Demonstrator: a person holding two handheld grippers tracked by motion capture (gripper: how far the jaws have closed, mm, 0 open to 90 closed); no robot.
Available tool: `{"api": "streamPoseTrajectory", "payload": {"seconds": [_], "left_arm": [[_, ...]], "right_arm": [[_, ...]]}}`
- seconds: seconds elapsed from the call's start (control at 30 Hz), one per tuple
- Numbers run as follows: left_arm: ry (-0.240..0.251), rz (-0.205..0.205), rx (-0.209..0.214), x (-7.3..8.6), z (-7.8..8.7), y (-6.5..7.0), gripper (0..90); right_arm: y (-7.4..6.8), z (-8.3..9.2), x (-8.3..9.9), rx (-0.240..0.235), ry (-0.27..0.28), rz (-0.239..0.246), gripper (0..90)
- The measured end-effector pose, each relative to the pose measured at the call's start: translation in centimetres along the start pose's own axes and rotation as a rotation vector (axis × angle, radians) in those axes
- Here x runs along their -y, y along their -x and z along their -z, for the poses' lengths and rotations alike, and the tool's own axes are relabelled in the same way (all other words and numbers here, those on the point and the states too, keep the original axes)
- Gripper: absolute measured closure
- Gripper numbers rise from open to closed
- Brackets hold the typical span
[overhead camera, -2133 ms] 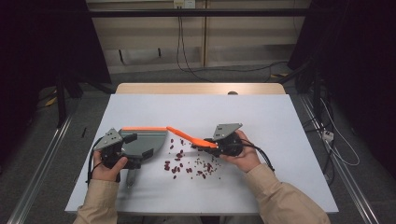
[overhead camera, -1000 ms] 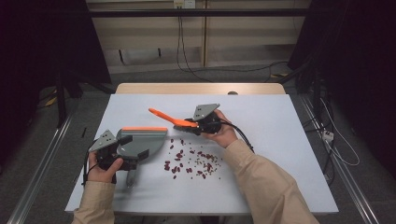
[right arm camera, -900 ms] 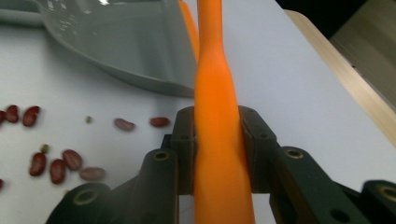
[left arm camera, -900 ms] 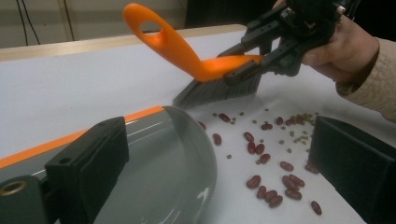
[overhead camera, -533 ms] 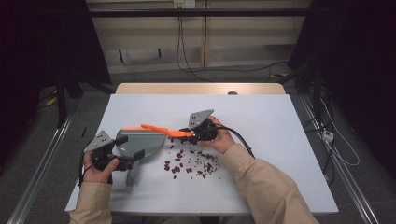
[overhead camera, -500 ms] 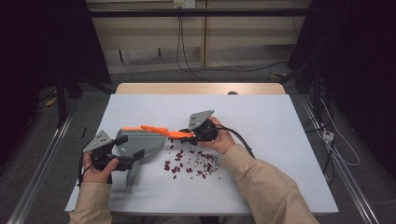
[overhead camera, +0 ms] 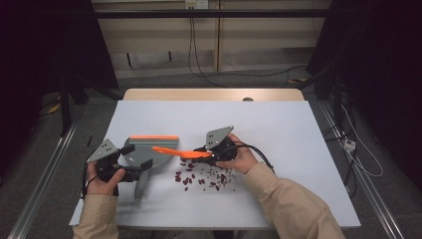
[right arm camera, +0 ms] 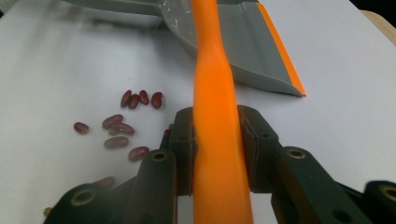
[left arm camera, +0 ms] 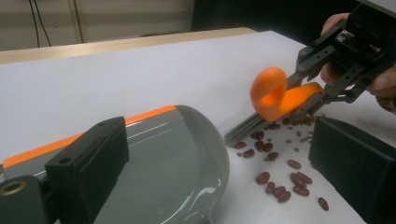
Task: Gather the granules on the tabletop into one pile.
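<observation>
Beans (overhead camera: 204, 178) lie scattered on the white table (overhead camera: 278, 124), just beside the rounded side of the grey dustpan (overhead camera: 144, 152), whose pan looks empty, so the sweeping seems barely begun. The right tool (overhead camera: 211, 155) is clamped on the orange brush handle (right arm camera: 215, 140), which reaches over the pan. The left tool (overhead camera: 130, 173) grips the dustpan's handle. The beans sit well inside the table's edges, with open room on every side for the brush.

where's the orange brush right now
In the high view the orange brush sits left of centre, clamped in the right gripper, its free end over the grey dustpan, just behind the scattered beans.
</observation>
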State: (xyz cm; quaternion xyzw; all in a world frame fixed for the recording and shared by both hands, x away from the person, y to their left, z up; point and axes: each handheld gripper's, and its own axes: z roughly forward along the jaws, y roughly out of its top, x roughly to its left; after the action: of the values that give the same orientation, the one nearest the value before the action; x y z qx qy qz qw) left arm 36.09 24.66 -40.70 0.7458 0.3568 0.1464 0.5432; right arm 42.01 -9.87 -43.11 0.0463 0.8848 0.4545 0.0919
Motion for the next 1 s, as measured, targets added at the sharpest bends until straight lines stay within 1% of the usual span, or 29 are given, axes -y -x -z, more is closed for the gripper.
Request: {"api": "streamPoseTrajectory", "payload": {"seconds": [0.2,0.27,0.4,0.53,0.67,0.77,0.87,0.9,1.0], "left_arm": [[0.000,-0.002,0.000,0.0,0.0,0.0,4.9],[0.001,-0.002,0.003,0.0,0.0,0.0,4.9],[0.003,-0.003,0.001,-0.1,0.0,0.0,4.9],[-0.002,-0.006,0.001,-0.1,0.0,0.1,4.9],[-0.003,-0.007,0.002,-0.1,-0.1,0.1,4.9],[-0.003,-0.007,0.002,-0.1,-0.1,0.2,5.0],[-0.002,-0.009,0.004,-0.1,-0.1,0.2,5.0],[-0.002,-0.009,0.005,-0.1,-0.1,0.2,4.9],[-0.005,-0.012,0.004,-0.1,-0.2,0.2,4.9]], "right_arm": [[-0.7,0.3,0.0,0.005,0.005,-0.007,70.2],[-0.8,0.4,0.0,-0.002,0.011,-0.016,70.3],[-1.1,0.4,-0.2,0.002,0.003,-0.018,70.4],[-1.3,0.4,-0.3,-0.011,0.007,-0.025,70.4],[-1.6,0.5,-0.3,-0.007,0.009,-0.016,70.5],[-1.7,0.6,-0.2,-0.007,0.016,-0.025,70.5],[-1.8,0.7,-0.3,0.005,0.014,-0.016,70.7],[-1.8,0.7,-0.3,0.018,0.017,-0.014,70.9],[-1.2,0.9,-0.1,0.034,0.046,-0.044,71.0]]}}
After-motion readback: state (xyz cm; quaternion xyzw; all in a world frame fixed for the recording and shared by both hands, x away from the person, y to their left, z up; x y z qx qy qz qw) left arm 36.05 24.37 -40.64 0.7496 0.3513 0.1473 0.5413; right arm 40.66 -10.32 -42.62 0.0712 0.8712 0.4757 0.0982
